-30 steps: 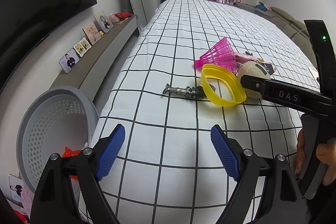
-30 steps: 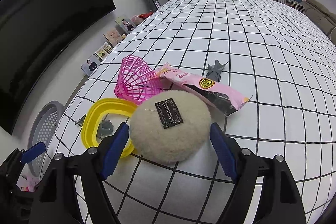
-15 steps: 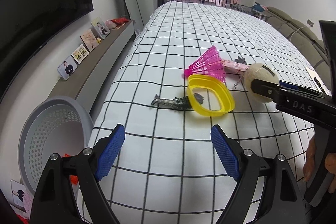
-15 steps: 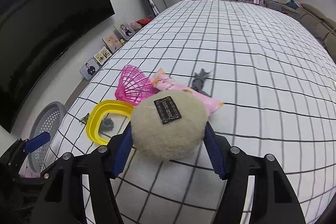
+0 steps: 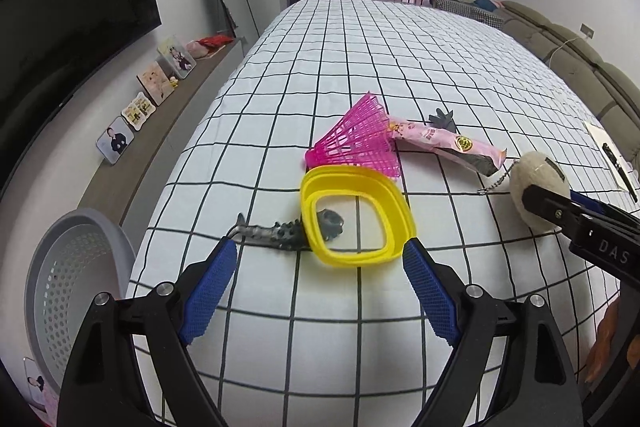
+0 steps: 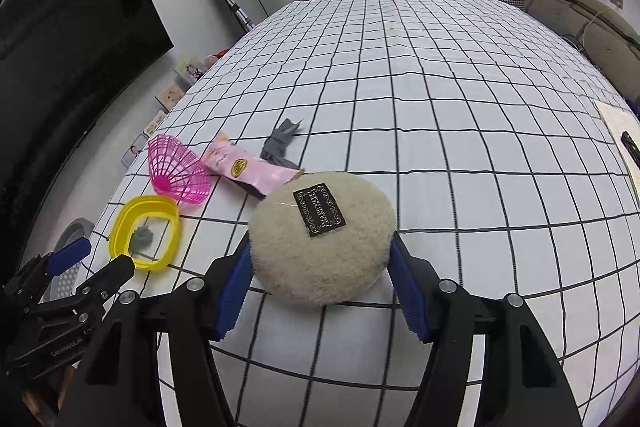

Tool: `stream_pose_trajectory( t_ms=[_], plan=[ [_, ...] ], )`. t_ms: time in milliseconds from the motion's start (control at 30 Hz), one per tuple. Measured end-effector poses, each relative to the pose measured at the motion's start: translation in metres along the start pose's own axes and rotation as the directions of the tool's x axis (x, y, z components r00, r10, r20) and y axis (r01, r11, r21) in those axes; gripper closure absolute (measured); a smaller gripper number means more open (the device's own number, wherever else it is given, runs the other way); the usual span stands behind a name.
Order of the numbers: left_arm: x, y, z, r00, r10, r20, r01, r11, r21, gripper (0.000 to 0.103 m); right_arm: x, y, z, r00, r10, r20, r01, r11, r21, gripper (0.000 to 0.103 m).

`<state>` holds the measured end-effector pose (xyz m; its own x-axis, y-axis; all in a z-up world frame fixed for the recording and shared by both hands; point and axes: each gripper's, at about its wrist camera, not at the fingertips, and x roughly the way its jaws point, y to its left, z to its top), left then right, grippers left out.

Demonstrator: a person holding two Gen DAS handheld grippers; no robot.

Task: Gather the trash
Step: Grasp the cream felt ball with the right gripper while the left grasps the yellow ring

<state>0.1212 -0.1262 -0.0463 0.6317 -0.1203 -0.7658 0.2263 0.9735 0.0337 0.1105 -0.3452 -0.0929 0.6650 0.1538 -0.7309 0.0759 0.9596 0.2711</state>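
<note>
On the checked bed sheet (image 5: 360, 67) lie a yellow plastic ring (image 5: 348, 179), a pink mesh cone (image 5: 356, 143), a pink wrapper (image 5: 444, 143), a grey toy creature (image 5: 272, 233) partly under the ring, and a grey scrap (image 5: 442, 119). My left gripper (image 5: 320, 287) is open, its blue pads level with the ring's near edge and apart from it. My right gripper (image 6: 320, 279) is shut on a cream fluffy puff (image 6: 320, 227) with a black label. In the left wrist view the puff (image 5: 536, 179) hangs at the right with a small chain (image 5: 496, 183).
A grey perforated basket (image 5: 60, 267) stands on the floor at the bed's left edge. A low shelf (image 5: 132, 155) with photo frames runs along the wall under a dark screen. A padded headboard (image 6: 580, 11) and a paper sheet (image 6: 620, 131) are at the right.
My right gripper closed on the puff and carried it right, away from the yellow ring. My left gripper moved forward until the ring lies just ahead of its pads.
</note>
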Motion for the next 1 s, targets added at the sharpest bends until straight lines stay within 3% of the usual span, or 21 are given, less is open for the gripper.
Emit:
stream_pose_trajectory(
  t_ms=[333,733,900,1000],
  plan=[
    [0.017,-0.018,0.017,1.000,0.026,-0.007,-0.026,0.999,0.036,0.017,-0.001,-0.023,0.003,0.999,0.053,-0.009,-0.052,0.996,0.073,0.041],
    [0.038,-0.027,0.016,0.997,0.053,-0.059,-0.049,0.997,0.059,0.017,-0.003,-0.025,0.003,0.997,0.071,-0.007,-0.070,0.995,0.077,0.041],
    [0.037,-0.026,0.015,0.997,0.062,-0.051,-0.058,0.996,0.064,0.033,-0.004,-0.025,0.002,0.997,0.072,-0.006,-0.071,0.995,0.076,0.041],
    [0.034,-0.027,0.014,0.998,0.051,-0.048,-0.047,0.997,0.069,0.035,-0.005,-0.025,0.002,0.997,0.072,-0.005,-0.071,0.995,0.073,0.041]
  ],
)
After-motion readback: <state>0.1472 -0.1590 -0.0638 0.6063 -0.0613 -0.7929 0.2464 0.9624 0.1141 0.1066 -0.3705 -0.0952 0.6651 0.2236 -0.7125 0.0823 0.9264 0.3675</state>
